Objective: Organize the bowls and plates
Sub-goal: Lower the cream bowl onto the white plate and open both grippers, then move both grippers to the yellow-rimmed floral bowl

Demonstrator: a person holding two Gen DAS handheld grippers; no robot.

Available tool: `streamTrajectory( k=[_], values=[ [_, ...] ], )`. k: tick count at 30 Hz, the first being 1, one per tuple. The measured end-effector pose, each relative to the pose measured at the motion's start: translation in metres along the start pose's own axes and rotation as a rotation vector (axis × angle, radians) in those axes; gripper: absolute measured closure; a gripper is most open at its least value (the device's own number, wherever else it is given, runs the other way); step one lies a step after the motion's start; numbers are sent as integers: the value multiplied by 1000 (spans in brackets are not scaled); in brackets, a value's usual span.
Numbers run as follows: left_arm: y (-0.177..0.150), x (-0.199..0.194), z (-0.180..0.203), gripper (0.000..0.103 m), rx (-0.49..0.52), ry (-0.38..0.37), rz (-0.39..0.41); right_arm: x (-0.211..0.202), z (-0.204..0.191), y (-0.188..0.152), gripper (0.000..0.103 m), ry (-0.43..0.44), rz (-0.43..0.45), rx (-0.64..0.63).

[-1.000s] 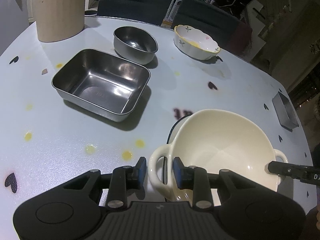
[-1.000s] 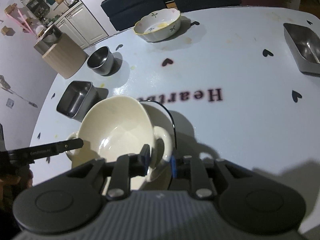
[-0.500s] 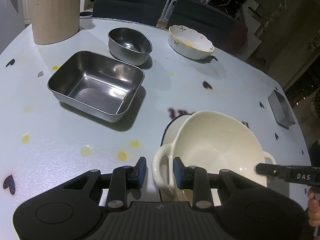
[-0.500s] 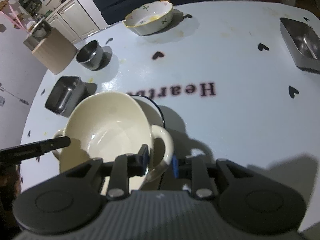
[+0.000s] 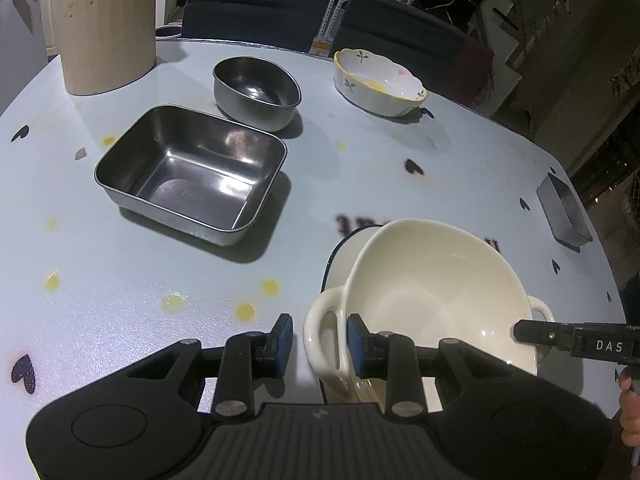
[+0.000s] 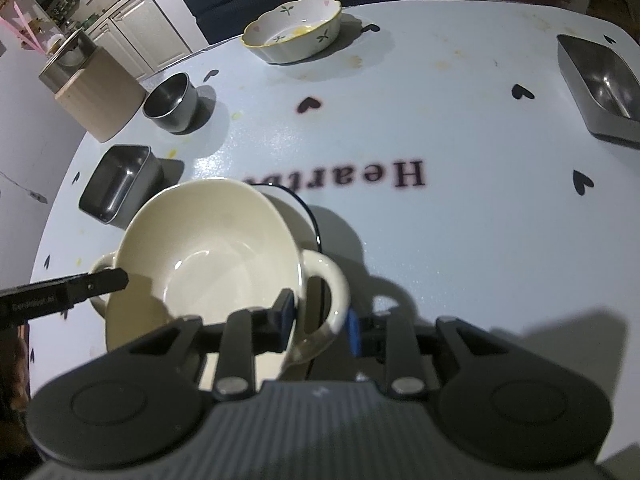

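Observation:
A cream two-handled bowl (image 5: 436,280) sits over a white plate with a dark rim (image 5: 344,248) at the table's near side. My left gripper (image 5: 319,340) straddles the bowl's left handle, the left pad a little off it, so it looks slightly open. My right gripper (image 6: 320,316) straddles the other handle (image 6: 332,284), with a small gap at the right pad. The bowl also shows in the right wrist view (image 6: 208,256), tilted over the plate (image 6: 296,208). Each view shows the other gripper's finger at the far handle.
A rectangular steel tray (image 5: 192,172), a steel bowl (image 5: 256,90), a flowered ceramic bowl (image 5: 378,82) and a beige canister (image 5: 106,28) stand on the pale table (image 5: 120,280). A second steel tray (image 6: 600,88) sits at the right edge. Chairs stand behind.
Both grippers' jaws have widened slightly around the bowl's handles. The bowl has settled lower over the plate, and the cameras have shifted a little.

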State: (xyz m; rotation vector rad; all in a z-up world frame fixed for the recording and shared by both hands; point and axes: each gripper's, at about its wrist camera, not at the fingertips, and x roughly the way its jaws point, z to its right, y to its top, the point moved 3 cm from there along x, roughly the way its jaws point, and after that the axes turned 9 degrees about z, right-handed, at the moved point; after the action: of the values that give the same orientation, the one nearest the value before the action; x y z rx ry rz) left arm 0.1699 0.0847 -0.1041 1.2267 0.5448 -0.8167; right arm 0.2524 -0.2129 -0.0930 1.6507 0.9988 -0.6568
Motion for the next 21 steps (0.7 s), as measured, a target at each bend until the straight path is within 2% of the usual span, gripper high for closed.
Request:
streamTrajectory(
  k=[10,13,15,16,18,19,21],
  values=[
    [1,0,0,68,0,3,-1,0,0,-1,70,0,1,2],
    [-1,1,-1,60,3,21,-15,1,0,0,70,-2,4,-1],
    [-4,2,-1,47,8,23,-30,1,-1,-1,69,-5,9,-9],
    [-5,2,-1,42,12,23,-33,1,-1,-1,66,-8,12,-15],
    [-6,1,1,27,24,20,-34,2,-1,-2,55,-16,9,-22],
    [-7,1,2,25,28,18,-32,3,-1,-3,47,-16,5,-21],
    [-7,0,3,20,29,12,-31,4,-1,-3,41,-18,4,-28]
  ],
)
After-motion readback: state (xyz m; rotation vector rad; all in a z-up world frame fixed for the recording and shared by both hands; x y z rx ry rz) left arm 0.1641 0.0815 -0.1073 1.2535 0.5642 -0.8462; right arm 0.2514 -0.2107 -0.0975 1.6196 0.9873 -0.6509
